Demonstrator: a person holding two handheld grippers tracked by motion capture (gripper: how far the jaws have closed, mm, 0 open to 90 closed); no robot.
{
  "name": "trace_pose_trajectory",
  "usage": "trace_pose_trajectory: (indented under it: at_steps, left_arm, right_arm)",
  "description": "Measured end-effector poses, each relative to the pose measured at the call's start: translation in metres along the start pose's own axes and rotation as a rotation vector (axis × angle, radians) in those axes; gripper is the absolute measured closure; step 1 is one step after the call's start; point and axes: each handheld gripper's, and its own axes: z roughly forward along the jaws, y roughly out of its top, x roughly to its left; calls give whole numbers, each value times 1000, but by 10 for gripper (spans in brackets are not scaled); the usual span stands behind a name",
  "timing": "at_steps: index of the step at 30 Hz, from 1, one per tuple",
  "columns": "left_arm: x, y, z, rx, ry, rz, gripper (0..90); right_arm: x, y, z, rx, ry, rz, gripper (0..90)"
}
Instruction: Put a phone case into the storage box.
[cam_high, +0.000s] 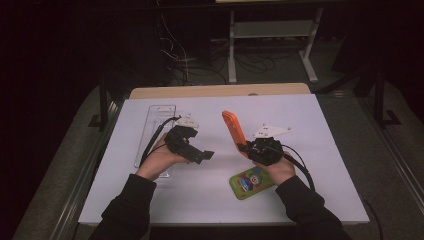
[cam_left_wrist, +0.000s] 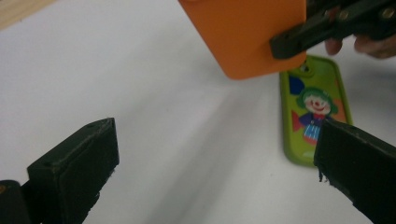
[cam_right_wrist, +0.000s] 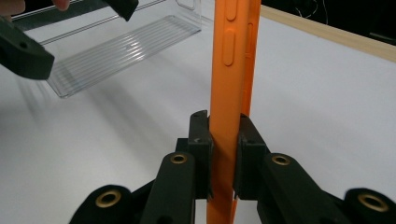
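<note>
White table (cam_high: 150, 200) bears orange phone case (cam_high: 234, 131) (long axis tilted up-left).

orange case (cam_left_wrist: 247, 35) cut off at top edge

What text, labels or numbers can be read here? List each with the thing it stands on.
None can be read. The green phone case bears a clown picture with no legible words. The orange phone case, the clear tray and both hand-held grippers carry no text.
</note>
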Motion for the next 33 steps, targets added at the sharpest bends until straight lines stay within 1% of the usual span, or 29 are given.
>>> trace_pose_trajectory:
  at_steps: [1, 2, 4, 5, 6, 7, 8, 9, 11, 12, 16, 18, 20, 22, 24, 25, 27, 28, 30, 32, 33]
  left_arm:
    - [0, 3, -1, -4, -2, -2, 0]
    - [0, 5, 0, -14, 3, 6, 0]
    - [0, 11, 0, -29, 4, 6, 0]
    - [1, 14, -1, -36, 2, 15, 0]
    - [1, 17, 0, -54, -5, -7, 0]
    - [2, 20, 0, -57, -11, 5, 0]
    - [2, 23, 0, -65, -18, -3, 0]
    - [3, 26, 1, -70, -23, -1, 0]
    - [4, 32, 2, -78, -44, -9, 0]
    - [4, 34, 2, -71, -45, -3, 0]
    - [4, 44, 7, -88, -58, -17, 0]
    - [5, 47, 9, -102, -67, -26, 0]
    - [5, 49, 11, -114, -68, -35, 0]
    - [6, 51, 14, -117, -74, -43, 0]
    - [6, 52, 17, -130, -84, -50, 0]
    - [7, 53, 18, -128, -85, -43, 0]
    - [6, 54, 20, -137, -89, -46, 0]
    - [6, 55, 22, -145, -91, -51, 0]
    - [5, 57, 23, -157, -97, -60, 0]
    - [5, 58, 25, -163, -103, -55, 0]
    - [3, 58, 26, -161, -107, -68, 0]
  right_arm:
    - [0, 0, 0, -1, 1, 0, 782]
    - [-1, 1, -1, -4, -2, -3, 783]
    - [-1, 1, -3, -9, -2, 12, 782]
    - [-2, 2, -3, -14, -3, 10, 783]
    - [-2, 2, -4, -16, -1, 16, 783]
    - [-2, 2, -5, -19, -1, 16, 783]
    - [-2, 2, -5, -24, -1, 11, 783]
    - [-2, 2, -5, -25, -2, 9, 783]
    - [-2, 3, -5, -28, 2, 16, 783]
    - [-2, 3, -6, -30, 4, 14, 783]
    - [-1, 4, -6, -32, 11, 31, 784]
    - [0, 4, -6, -35, 16, 37, 784]
    - [0, 4, -6, -40, 22, 43, 784]
    - [1, 5, -6, -48, 27, 33, 784]
    - [3, 5, -6, -45, 28, 36, 784]
    - [3, 5, -6, -43, 28, 33, 784]
    - [4, 5, -5, -44, 33, 33, 783]
    - [5, 5, -5, -45, 35, 26, 784]
    - [6, 5, -4, -46, 39, 29, 784]
    - [7, 6, -3, -48, 41, 20, 783]
    - [8, 6, -3, -48, 44, 25, 784]
